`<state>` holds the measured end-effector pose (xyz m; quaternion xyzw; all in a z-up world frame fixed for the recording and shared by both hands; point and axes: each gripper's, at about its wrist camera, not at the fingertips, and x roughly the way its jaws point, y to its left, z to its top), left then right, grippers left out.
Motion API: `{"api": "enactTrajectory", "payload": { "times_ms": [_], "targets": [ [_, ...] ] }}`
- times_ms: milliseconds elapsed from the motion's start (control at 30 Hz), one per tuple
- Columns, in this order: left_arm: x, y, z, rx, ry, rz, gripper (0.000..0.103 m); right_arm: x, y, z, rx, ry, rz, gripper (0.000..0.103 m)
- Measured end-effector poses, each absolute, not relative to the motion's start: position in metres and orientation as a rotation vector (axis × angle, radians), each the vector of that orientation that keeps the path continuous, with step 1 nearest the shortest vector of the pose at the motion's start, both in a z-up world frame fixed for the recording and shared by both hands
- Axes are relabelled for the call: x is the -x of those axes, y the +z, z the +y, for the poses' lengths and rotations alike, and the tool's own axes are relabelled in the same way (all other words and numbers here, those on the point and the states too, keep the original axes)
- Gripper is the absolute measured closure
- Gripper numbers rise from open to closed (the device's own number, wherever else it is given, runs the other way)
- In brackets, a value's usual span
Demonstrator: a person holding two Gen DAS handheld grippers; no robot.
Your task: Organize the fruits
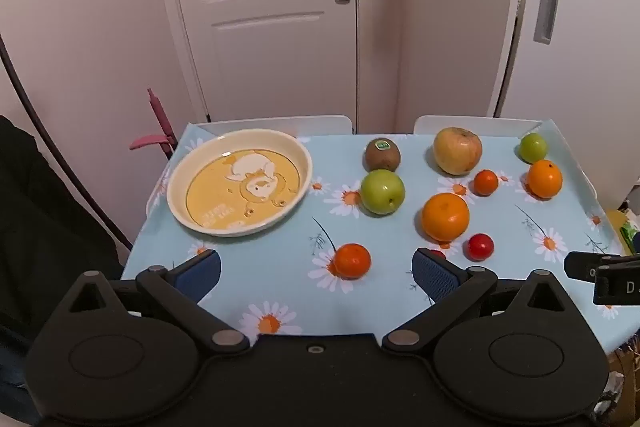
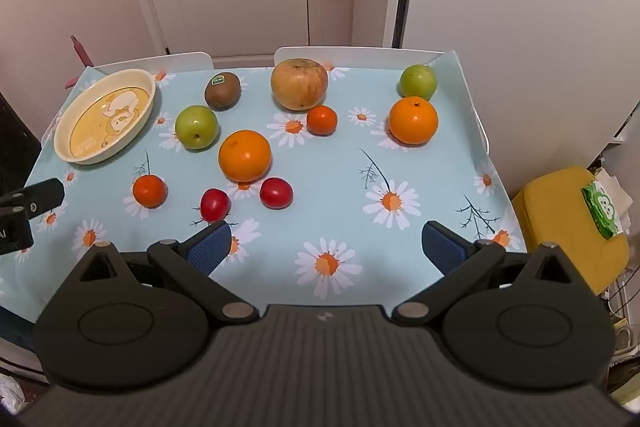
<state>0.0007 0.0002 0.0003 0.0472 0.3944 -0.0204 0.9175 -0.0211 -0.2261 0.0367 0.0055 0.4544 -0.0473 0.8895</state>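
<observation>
A cream plate (image 1: 181,205) (image 2: 64,143) with a yellow cartoon base sits empty at the table's far left. Loose fruit lies on the daisy tablecloth: a kiwi (image 1: 382,154) (image 2: 222,89), a large yellow apple (image 1: 457,150) (image 2: 299,83), two green apples (image 1: 382,191) (image 2: 418,82), two oranges (image 1: 445,217) (image 2: 413,120), small tangerines (image 1: 352,261) (image 2: 149,190) and red plums (image 1: 480,247) (image 2: 276,192). My left gripper (image 1: 316,273) is open and empty, with a tangerine just ahead between its fingers. My right gripper (image 2: 326,245) is open and empty over the near right cloth.
Two white chair backs (image 1: 280,125) stand behind the table, before a white door. A yellow stool (image 2: 568,227) with a green packet stands right of the table. A pink rack (image 1: 156,131) stands at the far left.
</observation>
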Motion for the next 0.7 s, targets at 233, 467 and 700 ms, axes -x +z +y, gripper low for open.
{"api": "enactTrajectory", "payload": {
  "times_ms": [233,467,700],
  "targets": [
    [-0.006,0.001,0.01,-0.09,-0.034,0.774,0.0,0.023,0.037,-0.228,-0.013,-0.105,0.943,0.0],
    [-0.002,0.004,0.012,-0.098,-0.025,0.768,0.0,0.023,0.037,-0.226,-0.011,-0.102,0.942,0.0],
    [0.0,0.004,0.007,-0.102,-0.028,0.759,0.0,0.021,0.04,-0.225,-0.013,-0.105,0.937,0.0]
  ]
}}
